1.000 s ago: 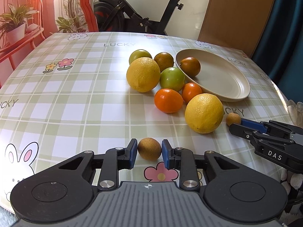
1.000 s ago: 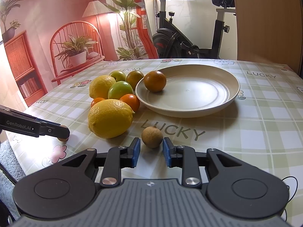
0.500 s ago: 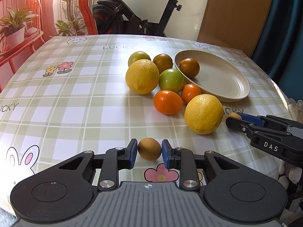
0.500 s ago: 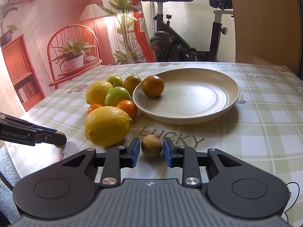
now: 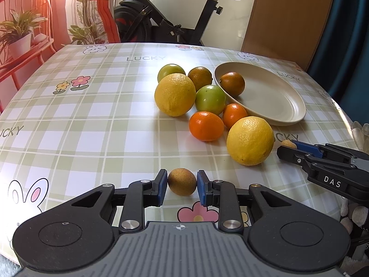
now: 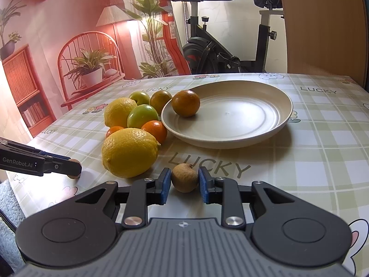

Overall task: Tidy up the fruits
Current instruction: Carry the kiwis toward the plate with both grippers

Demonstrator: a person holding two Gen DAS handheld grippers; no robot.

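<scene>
left gripper (image 5: 182,187): pinching a small brown fruit (image 5: 182,181) between the blue pads, low over the desk (image 5: 92,120); can't tell if it's lifted or touching the cloth.
right gripper (image 6: 184,184): same deal, clamped on its own brown fruit (image 6: 184,177), the one with a little stem nub, sitting on the "LUCKY" print.
plate (image 6: 265,124): at 12 o'clock from the right gripper, holds just one dark orange (image 6: 185,103) near its left rim.
loose pile: two lemons, two green ones and a few oranges bunched at the plate's 9 o'clock; the near lemon (image 6: 130,152) is just beside the right gripper at 10 o'clock.
risk 1: these fruits are round and hard-skinned, held only at the pad tips, so I'd guess a quick swing could squirt one out and it rolls off the desk edge.
risk 2: the left gripper's straight path to the plate runs through the pile; a low carry could clip the near lemon and send things rolling.
risk 3: both grippers heading for the plate together could bump each other.
vs a second ago: basically nothing. Both grips look the same, same fruits, pile and plate unmoved; just a slight framing wobble.
</scene>
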